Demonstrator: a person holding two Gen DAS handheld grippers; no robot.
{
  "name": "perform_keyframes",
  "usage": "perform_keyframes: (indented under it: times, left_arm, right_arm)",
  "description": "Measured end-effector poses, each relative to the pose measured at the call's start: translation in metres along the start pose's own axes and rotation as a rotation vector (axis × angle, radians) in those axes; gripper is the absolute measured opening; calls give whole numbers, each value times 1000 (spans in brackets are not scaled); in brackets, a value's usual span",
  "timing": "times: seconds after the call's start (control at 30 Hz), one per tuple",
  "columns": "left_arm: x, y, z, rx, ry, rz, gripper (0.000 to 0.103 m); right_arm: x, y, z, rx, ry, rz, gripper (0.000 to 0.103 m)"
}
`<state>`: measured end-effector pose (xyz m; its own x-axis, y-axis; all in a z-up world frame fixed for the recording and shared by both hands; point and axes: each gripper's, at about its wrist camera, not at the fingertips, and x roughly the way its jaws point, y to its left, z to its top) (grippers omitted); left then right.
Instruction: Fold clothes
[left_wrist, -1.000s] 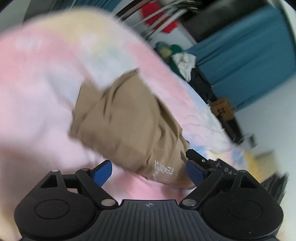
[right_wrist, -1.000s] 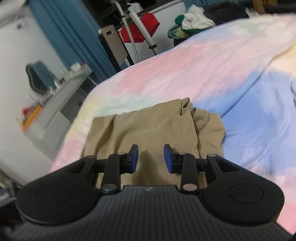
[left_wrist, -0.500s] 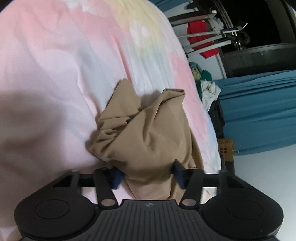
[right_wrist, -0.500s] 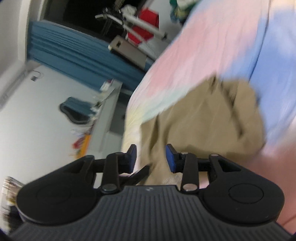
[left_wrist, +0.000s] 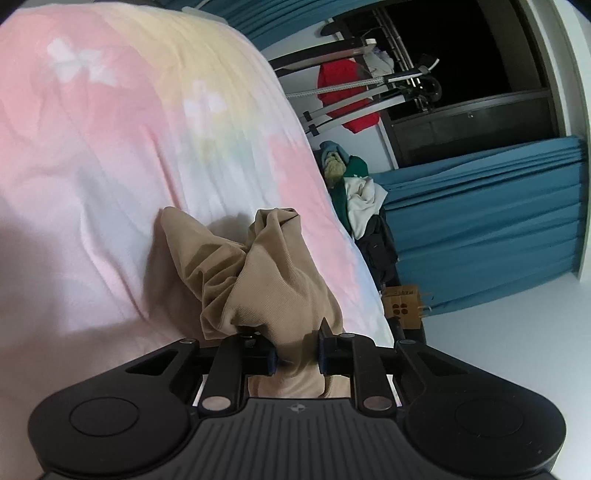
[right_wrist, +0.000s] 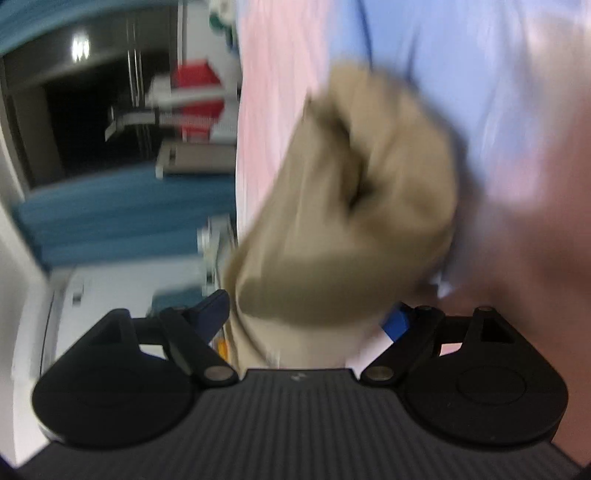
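A tan garment (left_wrist: 266, 280) lies bunched on the pastel bedcover (left_wrist: 110, 147). My left gripper (left_wrist: 295, 360) is shut on a fold of the tan garment, which rises in two peaks just ahead of the fingers. In the right wrist view, which is blurred, the same tan garment (right_wrist: 343, 221) hangs bunched between the wide-open fingers of my right gripper (right_wrist: 310, 317). The blue pads stand apart on either side of the cloth and do not pinch it.
The bedcover's edge (left_wrist: 354, 251) runs along the right. Beyond it stand a pile of clothes (left_wrist: 354, 184), a drying rack with a red garment (left_wrist: 347, 96), blue curtains (left_wrist: 480, 229) and a cardboard box (left_wrist: 402, 306).
My left gripper closed from wide open onto the tan garment and bunched it up. My right gripper opened wide and rolled sideways while moving fast.
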<state>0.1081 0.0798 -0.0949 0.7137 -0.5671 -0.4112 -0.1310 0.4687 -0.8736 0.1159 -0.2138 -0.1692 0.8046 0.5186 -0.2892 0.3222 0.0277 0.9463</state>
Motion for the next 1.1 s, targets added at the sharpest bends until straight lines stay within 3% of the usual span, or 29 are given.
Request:
perform_keyframes:
  times: [0.03, 0.1, 0.2, 0.4, 0.53, 0.7, 0.87, 1.0, 1.1]
  left_arm:
    - [-1, 1, 1, -4, 2, -1, 20]
    - [-2, 1, 6, 0, 3, -2, 20]
    - [-6, 0, 8, 22, 7, 0, 20]
    - [-7, -24, 14, 45, 14, -46, 20]
    - [9, -62, 9, 50, 30, -103, 20]
    - [75, -134, -15, 92, 100, -175, 20]
    - [165, -201, -55, 141, 183, -233, 20]
    - [234, -229, -92, 193, 230, -254, 20]
    - [276, -228, -111, 211, 261, -207, 20]
  right_arm:
    - [-1, -1, 4, 1, -19, 1, 80]
    - [0, 3, 3, -32, -25, -17, 62]
    - [-1, 15, -3, -119, -44, -28, 48]
    - [-24, 46, 16, -214, -75, 81, 39]
    - [-52, 72, 38, -252, -142, 150, 38]
    - [-106, 103, 91, -309, -293, 196, 38]
    - [-145, 99, 158, -301, -465, 232, 38]
    - [-169, 86, 207, -290, -609, 256, 38]
    - [-174, 70, 223, -298, -660, 191, 38]
